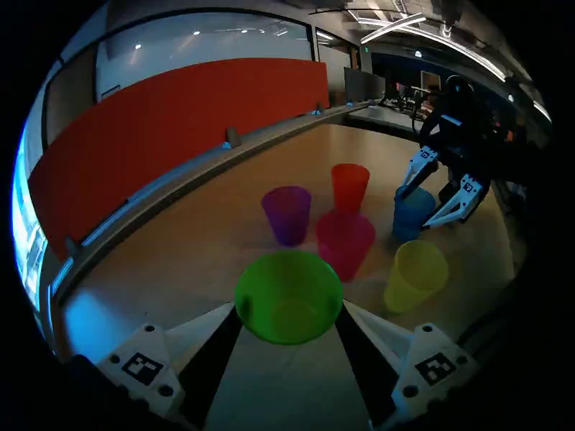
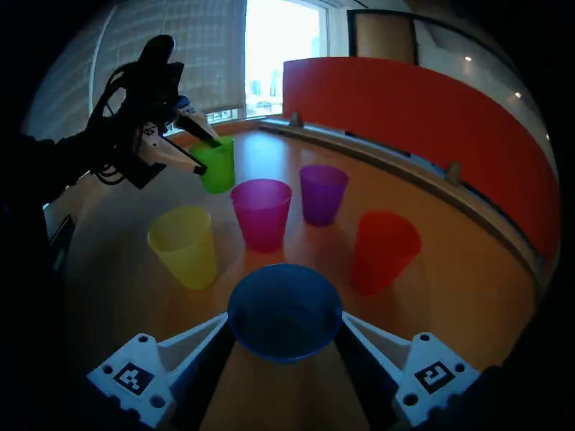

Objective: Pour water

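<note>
While upright, green cup (image 1: 289, 291) within claw (image 1: 289, 309)

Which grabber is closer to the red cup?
The right. The right gripper, gripping the blue cup, has the red cup just beside it. The left gripper holds the green cup farther off, behind the pink cup.

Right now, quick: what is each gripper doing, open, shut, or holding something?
Left gripper: closed on the green cup.
Right gripper: closed on the blue cup.
</note>
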The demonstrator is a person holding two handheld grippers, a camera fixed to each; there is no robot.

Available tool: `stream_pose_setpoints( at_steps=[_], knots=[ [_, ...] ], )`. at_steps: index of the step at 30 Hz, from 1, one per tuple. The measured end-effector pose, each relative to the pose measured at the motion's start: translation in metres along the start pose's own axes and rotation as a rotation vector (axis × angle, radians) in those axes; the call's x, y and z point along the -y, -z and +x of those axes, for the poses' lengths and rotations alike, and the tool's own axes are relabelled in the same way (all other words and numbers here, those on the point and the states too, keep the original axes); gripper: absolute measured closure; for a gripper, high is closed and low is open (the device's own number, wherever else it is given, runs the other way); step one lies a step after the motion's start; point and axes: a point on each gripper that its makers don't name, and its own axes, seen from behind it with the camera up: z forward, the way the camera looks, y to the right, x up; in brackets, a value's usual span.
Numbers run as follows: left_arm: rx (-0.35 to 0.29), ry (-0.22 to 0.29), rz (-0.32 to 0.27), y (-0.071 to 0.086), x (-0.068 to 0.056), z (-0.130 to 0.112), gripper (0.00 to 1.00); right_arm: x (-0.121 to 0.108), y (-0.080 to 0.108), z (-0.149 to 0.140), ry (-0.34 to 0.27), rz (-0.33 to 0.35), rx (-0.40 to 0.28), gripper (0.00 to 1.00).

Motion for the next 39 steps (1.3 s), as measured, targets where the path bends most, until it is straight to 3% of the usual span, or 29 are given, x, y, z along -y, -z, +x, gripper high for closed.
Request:
stream_pose_setpoints(
  at_steps=[9, 28, 39],
  knots=[
    [-0.053, 0.024, 0.005, 0.014, -0.006, 0.013, 0.14, 0.0, 0.016, 0.027, -0.013, -0.013, -0.056, 0.1],
    [-0.214, 0.028, 0.021, 0.054, -0.037, 0.06, 0.15, 0.005, 0.08, 0.127, 0.027, -0.073, -0.242, 0.11],
    [-0.305, 0.037, 0.018, 0.074, -0.051, 0.083, 0.15, 0.019, 0.098, 0.158, 0.043, -0.074, -0.294, 0.11]
  ],
)
